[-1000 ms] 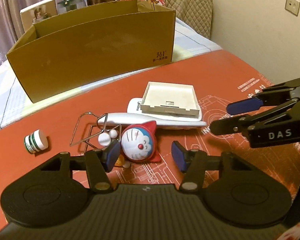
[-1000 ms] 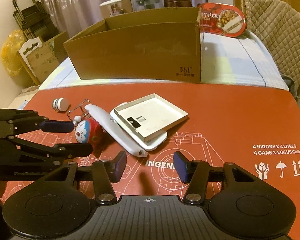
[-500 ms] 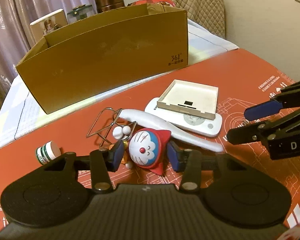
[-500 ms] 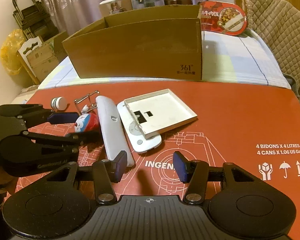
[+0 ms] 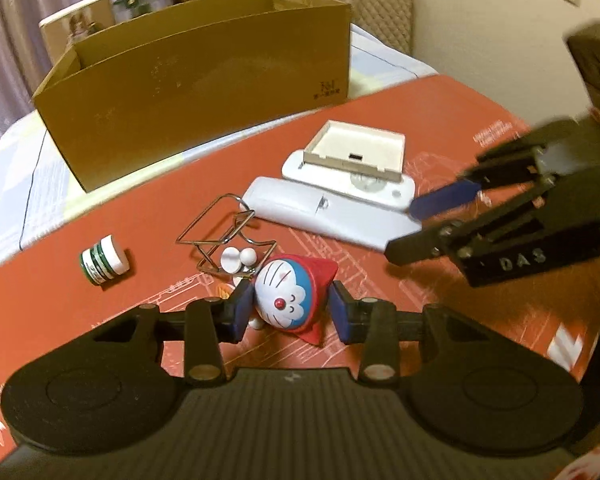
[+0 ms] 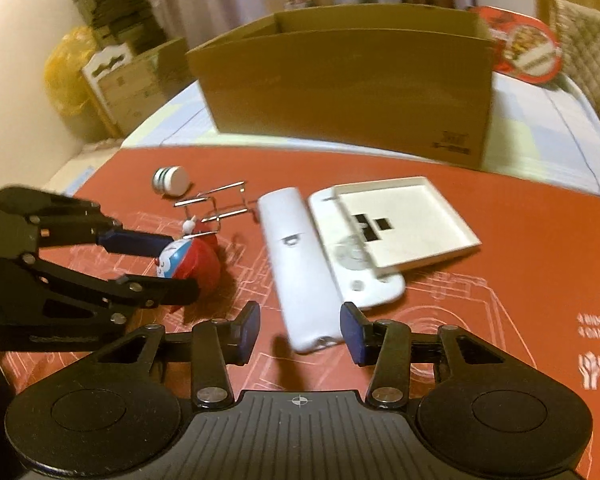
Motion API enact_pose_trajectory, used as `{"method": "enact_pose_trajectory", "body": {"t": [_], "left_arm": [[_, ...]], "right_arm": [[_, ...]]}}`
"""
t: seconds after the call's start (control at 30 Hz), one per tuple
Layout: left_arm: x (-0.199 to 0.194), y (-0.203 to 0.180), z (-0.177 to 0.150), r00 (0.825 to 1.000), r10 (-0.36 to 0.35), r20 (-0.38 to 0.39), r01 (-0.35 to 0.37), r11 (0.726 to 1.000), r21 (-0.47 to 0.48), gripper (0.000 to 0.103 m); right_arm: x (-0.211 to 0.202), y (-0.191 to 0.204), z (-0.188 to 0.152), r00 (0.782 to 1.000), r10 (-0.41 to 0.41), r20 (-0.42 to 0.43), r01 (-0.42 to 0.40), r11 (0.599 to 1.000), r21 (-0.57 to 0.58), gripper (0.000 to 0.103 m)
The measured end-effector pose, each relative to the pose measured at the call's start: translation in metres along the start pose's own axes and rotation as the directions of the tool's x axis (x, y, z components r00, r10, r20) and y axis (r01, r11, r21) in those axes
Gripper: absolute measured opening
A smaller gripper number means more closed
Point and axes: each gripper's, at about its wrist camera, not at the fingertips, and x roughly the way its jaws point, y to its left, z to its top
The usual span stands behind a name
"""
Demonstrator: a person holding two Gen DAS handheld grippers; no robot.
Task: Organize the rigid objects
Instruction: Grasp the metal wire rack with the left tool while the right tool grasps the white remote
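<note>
A round Doraemon toy (image 5: pixel 286 300) with a red hood lies on the red mat (image 5: pixel 440 120). My left gripper (image 5: pixel 290 312) is shut on it, one blue pad on each side. From the right wrist the same toy (image 6: pixel 192 260) shows between the left gripper's fingers (image 6: pixel 140 236). A long white remote (image 6: pixel 296 256) points toward me. Its near end lies between the jaws of my right gripper (image 6: pixel 299 328), which are closing, with a gap still on the left side. In the left wrist view the right gripper (image 5: pixel 416 226) straddles that remote (image 5: pixel 320 216).
A flat white remote (image 6: pixel 364 288) lies beside the long one, with a shallow white tray (image 6: pixel 404 216) resting on it. A bent wire frame (image 5: pixel 220 232) and a small green-and-white jar (image 5: pixel 104 260) lie left of the toy. An open cardboard box (image 5: pixel 204 80) stands behind the mat.
The left jaws have closed onto the Doraemon toy. The right gripper has come up to the long remote's near end, and its jaws have narrowed around it.
</note>
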Motion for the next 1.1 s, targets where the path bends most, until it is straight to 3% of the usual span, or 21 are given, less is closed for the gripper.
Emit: {"method": "enact_pose_trajectory", "body": {"t": [0.23, 0.63, 0.7, 0.87, 1.1], "left_arm": [[-0.003, 0.014, -0.004, 1.0, 0.017, -0.014, -0.017, 1.0, -0.017, 0.036], [-0.012, 0.033, -0.005, 0.998, -0.058, 0.014, 0.06, 0.988, -0.142, 0.038], [-0.015, 0.039, -0.005, 0.998, -0.056, 0.038, 0.062, 0.98, -0.191, 0.051], [-0.018, 0.057, 0.0, 0.997, -0.013, 0.079, 0.039, 0.944, -0.326, 0.063], [0.01, 0.066, 0.016, 0.995, 0.09, 0.043, -0.062, 0.896, -0.439, 0.063]], "right_arm": [[0.018, 0.009, 0.008, 1.0, -0.019, -0.021, 0.018, 0.998, -0.066, 0.043], [0.028, 0.018, 0.016, 0.999, -0.039, -0.021, 0.036, 0.994, -0.106, 0.044], [0.027, 0.018, 0.015, 0.999, -0.038, -0.023, 0.035, 0.995, -0.097, 0.044], [0.024, 0.016, 0.013, 0.999, -0.041, -0.018, 0.039, 0.997, -0.071, 0.044], [0.022, 0.016, 0.013, 0.999, -0.045, -0.007, 0.045, 0.998, -0.053, 0.044]]}}
